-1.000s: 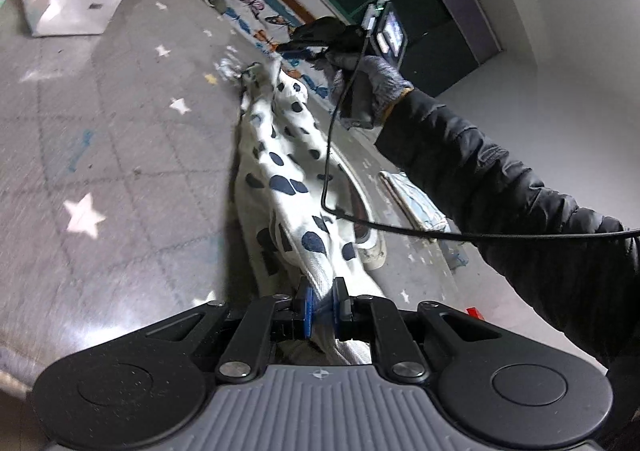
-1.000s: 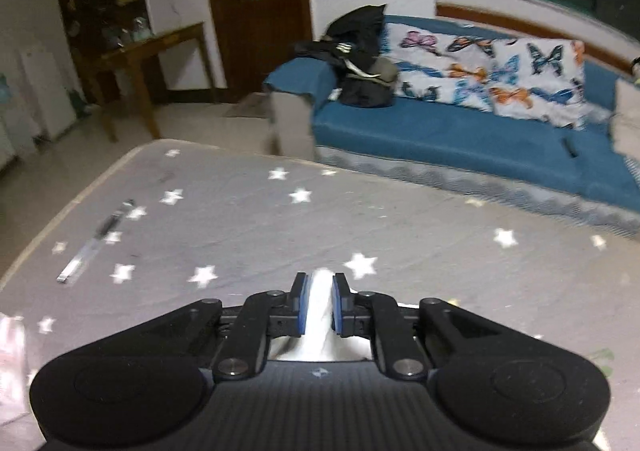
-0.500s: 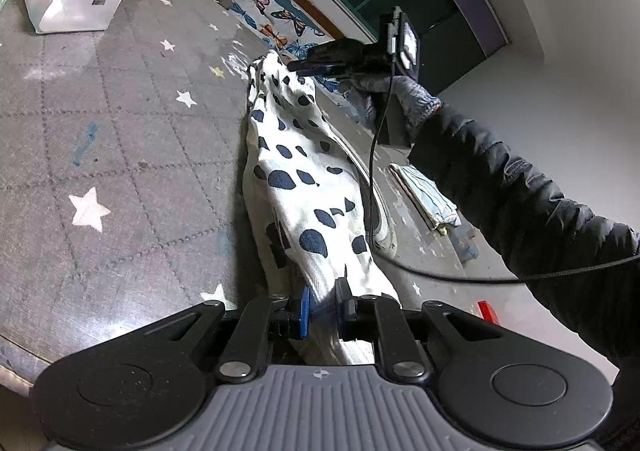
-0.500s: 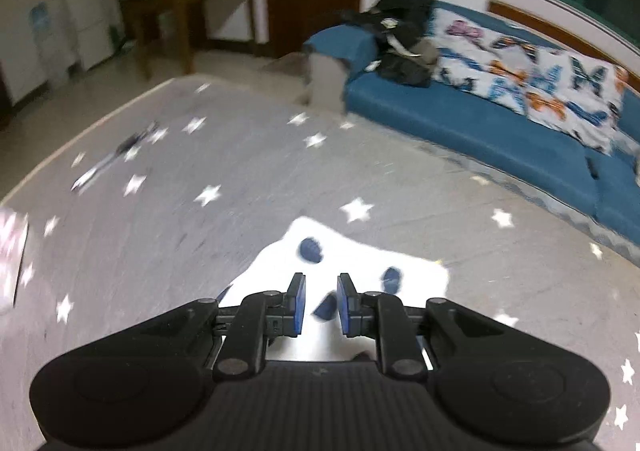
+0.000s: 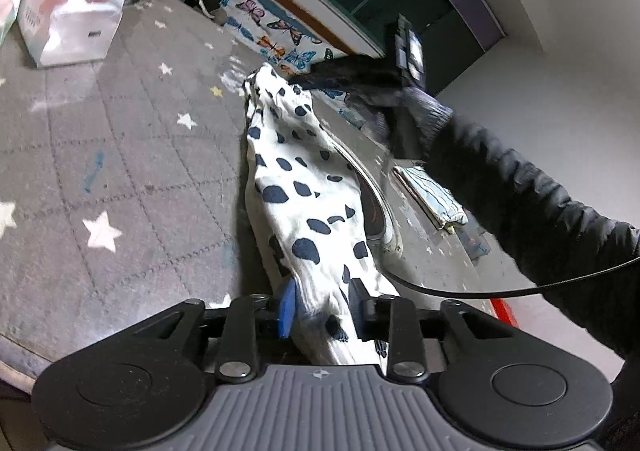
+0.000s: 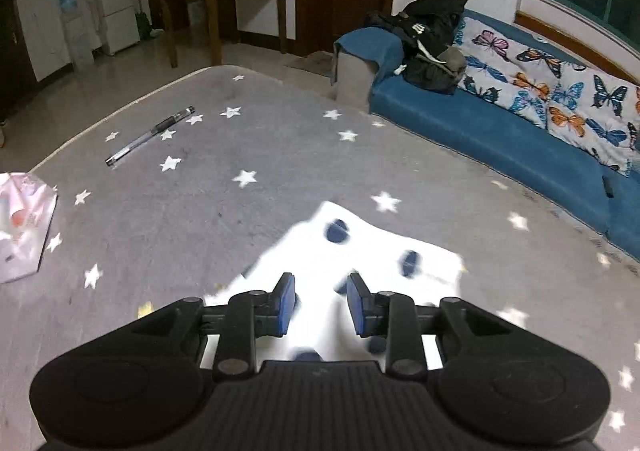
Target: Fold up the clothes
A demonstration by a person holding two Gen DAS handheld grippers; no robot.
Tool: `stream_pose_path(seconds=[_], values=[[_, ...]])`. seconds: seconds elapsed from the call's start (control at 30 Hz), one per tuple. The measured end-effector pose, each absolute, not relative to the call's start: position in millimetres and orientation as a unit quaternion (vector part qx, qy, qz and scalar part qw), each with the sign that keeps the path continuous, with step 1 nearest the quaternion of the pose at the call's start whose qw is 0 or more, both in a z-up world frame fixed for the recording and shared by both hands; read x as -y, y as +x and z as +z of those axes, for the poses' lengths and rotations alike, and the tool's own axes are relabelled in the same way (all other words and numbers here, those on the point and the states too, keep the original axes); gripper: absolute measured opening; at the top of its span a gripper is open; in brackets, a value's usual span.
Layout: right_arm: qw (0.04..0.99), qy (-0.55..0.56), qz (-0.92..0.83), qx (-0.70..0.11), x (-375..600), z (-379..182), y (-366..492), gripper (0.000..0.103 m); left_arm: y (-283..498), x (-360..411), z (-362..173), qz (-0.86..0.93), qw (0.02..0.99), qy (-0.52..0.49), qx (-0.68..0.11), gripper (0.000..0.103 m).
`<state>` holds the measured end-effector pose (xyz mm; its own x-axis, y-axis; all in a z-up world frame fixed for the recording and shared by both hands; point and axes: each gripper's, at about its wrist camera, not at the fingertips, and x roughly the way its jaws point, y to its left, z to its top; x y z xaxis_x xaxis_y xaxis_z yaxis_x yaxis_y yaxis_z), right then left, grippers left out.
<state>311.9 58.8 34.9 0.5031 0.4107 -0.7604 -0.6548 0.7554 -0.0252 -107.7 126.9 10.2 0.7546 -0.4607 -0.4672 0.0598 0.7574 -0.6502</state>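
Both my left gripper (image 5: 322, 309) and right gripper (image 6: 321, 305) have just been opening, jaws apart over the spotted garment (image 5: 304, 187) laid long on the star mat (image 5: 132, 155); one fold placed, more seemingly left.

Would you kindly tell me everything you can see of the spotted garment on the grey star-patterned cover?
The garment is thin white cloth with dark blue spots. It lies bunched in a long, creased strip on the grey cover. Its near end sits between the left gripper jaws, which have just been opening; its far end lies flat under the right gripper, likewise opening.
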Motion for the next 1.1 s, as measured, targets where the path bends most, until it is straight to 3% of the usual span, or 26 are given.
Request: stream_pose_path(seconds=[0.37,0.63,0.83,1.03,1.1], values=[[0.853,-0.163,0.292,-0.401,63.4,31.3,254.9,0.028,-96.3,-117.0,50.7,-0.125,0.926,-0.221,-0.279,0.036],[0.848,-0.132,0.321,-0.401,114.6,9.4,209.5,0.028,-2.9,-23.2,78.8,-0.192,0.933,-0.106,-0.286,0.033],[0.852,-0.1,0.337,-0.387,135.6,11.4,191.6,0.028,72.9,44.6,64.3,-0.181,0.932,0.009,-0.315,0.034],[0.855,-0.081,0.344,-0.38,147.7,11.9,184.7,0.028,119.1,64.4,28.6,-0.151,0.919,0.062,-0.36,0.035],[0.853,-0.077,0.348,-0.381,149.0,9.0,184.4,0.028,130.0,64.9,17.8,-0.144,0.913,0.07,-0.376,0.028]])
